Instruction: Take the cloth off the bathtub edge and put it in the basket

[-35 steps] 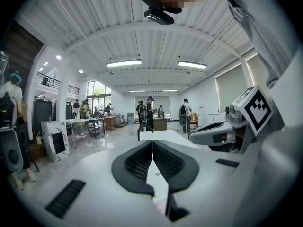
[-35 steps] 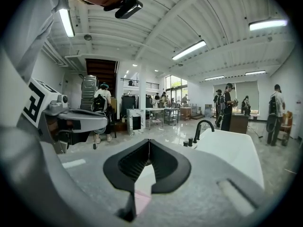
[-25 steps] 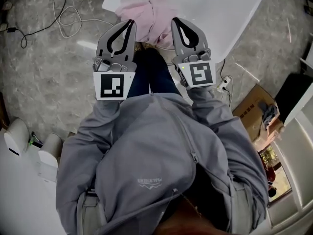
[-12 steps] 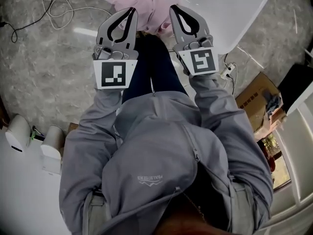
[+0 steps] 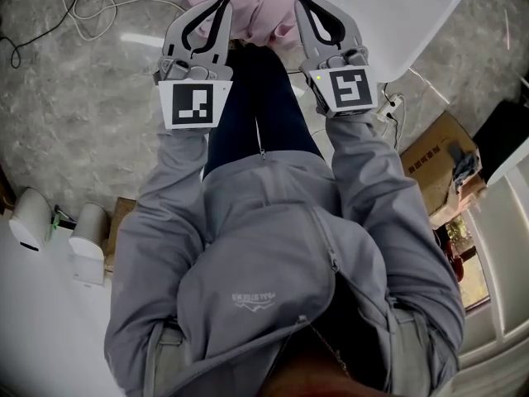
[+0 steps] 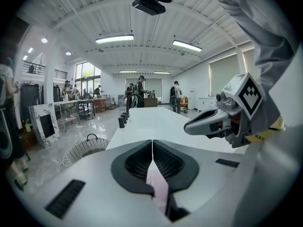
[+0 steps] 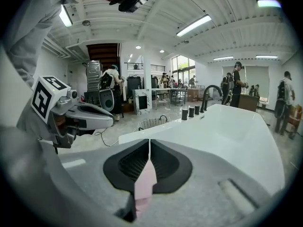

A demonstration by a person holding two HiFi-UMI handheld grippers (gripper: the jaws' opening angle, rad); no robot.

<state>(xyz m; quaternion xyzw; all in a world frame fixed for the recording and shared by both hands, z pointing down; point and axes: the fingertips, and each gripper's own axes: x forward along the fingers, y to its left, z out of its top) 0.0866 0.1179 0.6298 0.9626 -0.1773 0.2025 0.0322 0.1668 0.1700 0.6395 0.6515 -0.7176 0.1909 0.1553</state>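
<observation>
**Cloth's still on the tub, both claws closed up**

The pink cloth [image 5: 260, 2] is bunched on the near edge of the white bathtub [image 5: 388, 23], dead ahead of the person at 12 o'clock. It hasn't been lifted.

The left claw [image 5: 221, 3] sits just beside it at 11 o'clock and the right claw [image 5: 301, 0] at 1 o'clock, so the cloth lies between them. Both are pressed together at the tips. Pink shows through the gap behind each pair of tips, but that looks like the cloth lying underneath, not fabric being pinched. I'd call them both empty.

So we're at the very start, the reach-in before any grab. Next move as I see it: at least one claw has to spread, get its tips round a fold, then squeeze and lift clear of the rim.

The wicker basket [image 6: 85, 148] is on the floor [image 5: 74, 114] well apart from all this, roughly 11 o'clock past the tub's side. That's a proper carry, and a loose cloth will dangle and drag.
</observation>
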